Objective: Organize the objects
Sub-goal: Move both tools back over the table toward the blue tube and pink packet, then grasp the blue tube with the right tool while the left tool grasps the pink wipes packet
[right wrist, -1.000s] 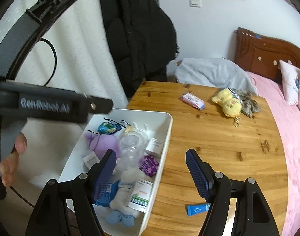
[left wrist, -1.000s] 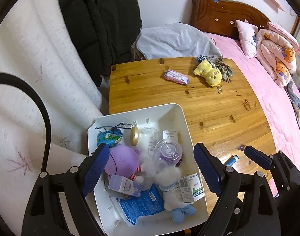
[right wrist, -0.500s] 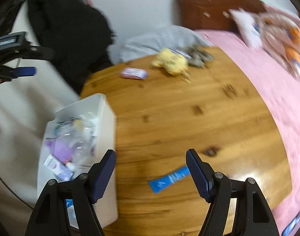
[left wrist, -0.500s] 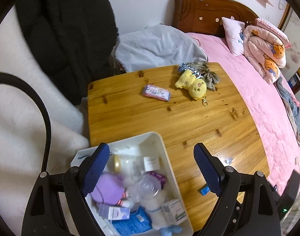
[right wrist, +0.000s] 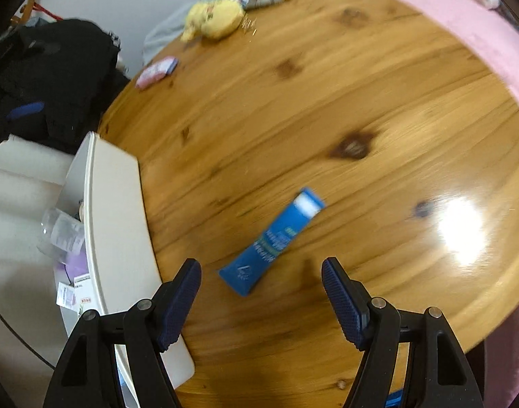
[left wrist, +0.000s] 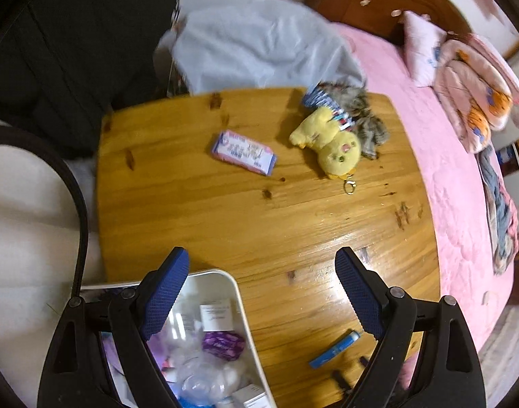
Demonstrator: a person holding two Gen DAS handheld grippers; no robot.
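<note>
A blue tube (right wrist: 271,241) lies flat on the wooden table (right wrist: 327,102), just ahead of my right gripper (right wrist: 261,268), which is open and empty above it. The same tube (left wrist: 335,348) shows near the table's front edge in the left wrist view. My left gripper (left wrist: 261,265) is open and empty, hovering over the far corner of the white bin (left wrist: 237,292) that holds several small items. Farther back lie a pink packet (left wrist: 244,152) and a yellow plush keychain (left wrist: 330,142) against a grey cloth bundle (left wrist: 364,115).
The bin's white wall (right wrist: 118,224) stands left of the tube. A black jacket (left wrist: 75,51) hangs at the back left, a grey cover (left wrist: 262,47) lies behind the table, and a pink bed (left wrist: 446,156) with pillows runs along the right edge.
My right gripper swung away from the bin and dropped low toward the blue tube. My left gripper tilted forward off the bin toward the table's far end.
</note>
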